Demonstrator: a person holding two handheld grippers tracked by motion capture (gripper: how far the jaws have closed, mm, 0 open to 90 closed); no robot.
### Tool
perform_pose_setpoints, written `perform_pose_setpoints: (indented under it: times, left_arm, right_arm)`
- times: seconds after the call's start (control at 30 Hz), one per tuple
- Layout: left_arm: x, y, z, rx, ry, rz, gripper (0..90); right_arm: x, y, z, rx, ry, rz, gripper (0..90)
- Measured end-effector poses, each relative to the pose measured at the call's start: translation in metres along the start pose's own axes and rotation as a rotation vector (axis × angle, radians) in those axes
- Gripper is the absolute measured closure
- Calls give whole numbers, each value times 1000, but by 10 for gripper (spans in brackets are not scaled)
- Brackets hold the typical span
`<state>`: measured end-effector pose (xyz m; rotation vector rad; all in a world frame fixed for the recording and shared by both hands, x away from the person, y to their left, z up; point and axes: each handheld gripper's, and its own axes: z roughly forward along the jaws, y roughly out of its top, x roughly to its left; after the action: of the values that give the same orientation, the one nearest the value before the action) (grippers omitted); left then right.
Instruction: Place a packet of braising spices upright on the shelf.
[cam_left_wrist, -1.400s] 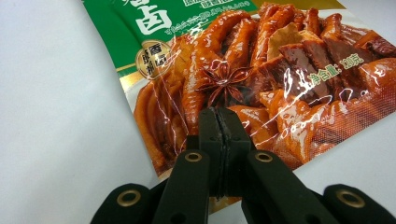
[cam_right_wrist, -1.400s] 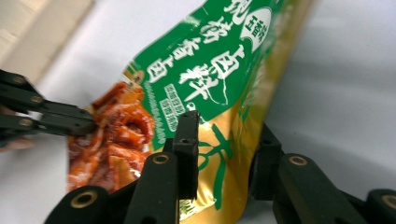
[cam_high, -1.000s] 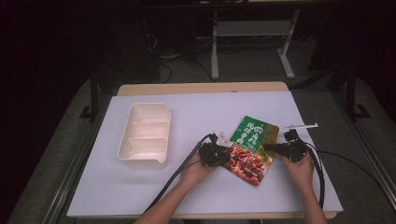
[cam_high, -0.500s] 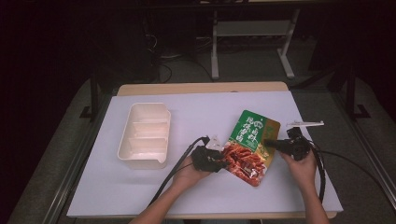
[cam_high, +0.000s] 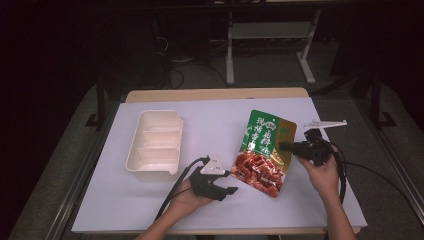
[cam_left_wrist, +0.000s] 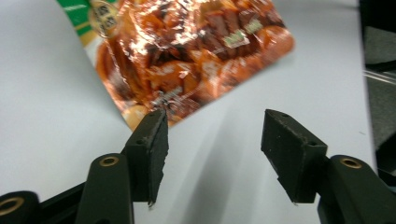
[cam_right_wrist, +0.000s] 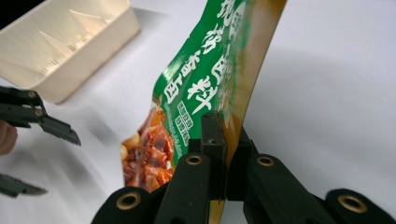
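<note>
A green and orange food pouch (cam_high: 264, 150) with red meat printed on it is held up off the white table, tilted. My right gripper (cam_high: 286, 146) is shut on its right edge; the right gripper view shows the pouch (cam_right_wrist: 205, 84) pinched between the jaws of that gripper (cam_right_wrist: 224, 135). My left gripper (cam_high: 231, 182) is open just left of the pouch's lower corner, not touching it. In the left gripper view the pouch (cam_left_wrist: 187, 60) lies beyond this open gripper (cam_left_wrist: 215, 135), with bare table between the jaws. That gripper's black jaws (cam_right_wrist: 58, 165) show at the left of the right gripper view.
A cream tray (cam_high: 131, 156) with three compartments sits at the table's left, and its wall (cam_right_wrist: 70, 77) appears in the right gripper view. A thin white strip (cam_high: 325, 123) lies near the right edge. Cables trail from both grippers toward the front edge.
The left gripper has drawn back toward the front left, away from the pouch's lower corner. The right gripper has carried the pouch a little farther from the person.
</note>
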<state>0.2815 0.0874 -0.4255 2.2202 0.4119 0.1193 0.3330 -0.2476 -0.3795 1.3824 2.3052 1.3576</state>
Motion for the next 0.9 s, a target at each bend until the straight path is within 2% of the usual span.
perform_pose_setpoints:
  times: [0.17, 0.2, 0.37, 0.43, 0.5, 0.57, 0.9]
  left_arm:
    - [-4, -9, -8, -1, -2, 11, 358]
    - [-5, -13, -13, -10, -9, 4, 354]
    - [-11, -21, -28, -49, -17, 0, 349]
    - [-13, -24, -32, -62, -12, 11, 351]
    - [-14, -25, -34, -65, -10, 12, 351]
    - [-14, -31, -38, -72, -10, 1, 342]
    - [-17, -48, -60, -99, 10, 5, 328]
  right_arm:
    - [13, 10, -4, -17, 16, -23, 893]
    - [21, 16, -6, -22, 23, -45, 893]
    - [37, 28, -9, -31, 44, -75, 895]
    - [45, 33, -10, -39, 54, -93, 895]
    - [50, 35, -10, -35, 52, -105, 895]
    - [62, 42, -9, -24, 50, -138, 895]
    - [85, 59, -5, -33, 42, -202, 897]
